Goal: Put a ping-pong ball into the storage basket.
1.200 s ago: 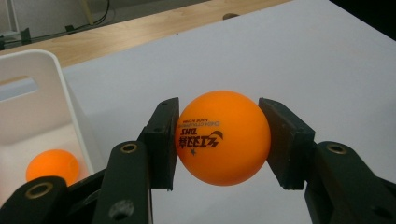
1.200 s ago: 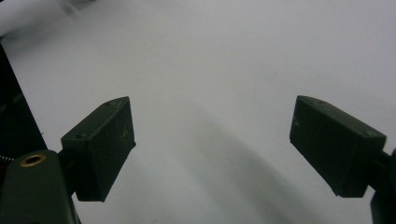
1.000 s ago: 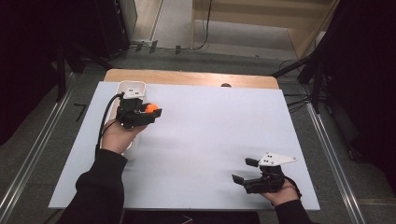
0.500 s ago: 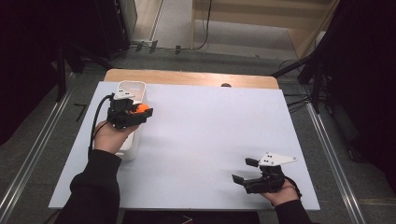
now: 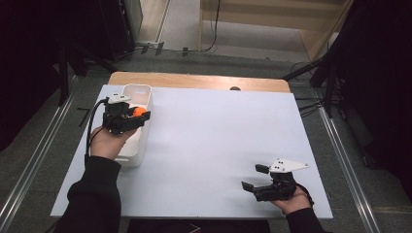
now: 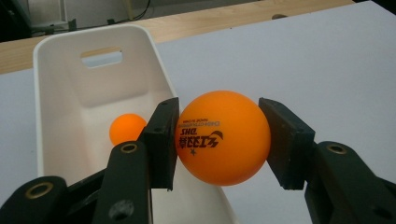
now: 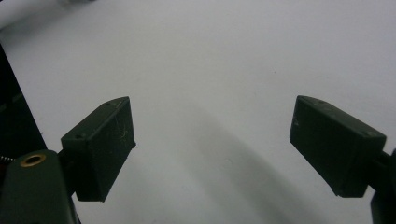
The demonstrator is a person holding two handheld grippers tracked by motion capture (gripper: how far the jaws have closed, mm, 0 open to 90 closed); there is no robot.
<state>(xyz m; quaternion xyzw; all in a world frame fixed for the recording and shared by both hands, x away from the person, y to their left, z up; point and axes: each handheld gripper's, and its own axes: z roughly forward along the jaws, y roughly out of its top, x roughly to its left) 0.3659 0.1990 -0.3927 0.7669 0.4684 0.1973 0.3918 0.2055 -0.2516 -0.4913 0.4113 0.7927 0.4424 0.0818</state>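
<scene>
The high view looks down from above the near side of the table (image 5: pixel 209 145), far off. The left gripper view sits very close, facing the bin (image 6: pixel 60 93) and the ball (image 6: pixel 223 137); the high view has them too. The right gripper view looks closely at bare table.

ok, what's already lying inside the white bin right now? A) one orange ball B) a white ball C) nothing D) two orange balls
A: the left gripper view shows one orange ball lying on the floor of the white bin, while the left gripper clamps a second ball at the bin's rim.
</scene>
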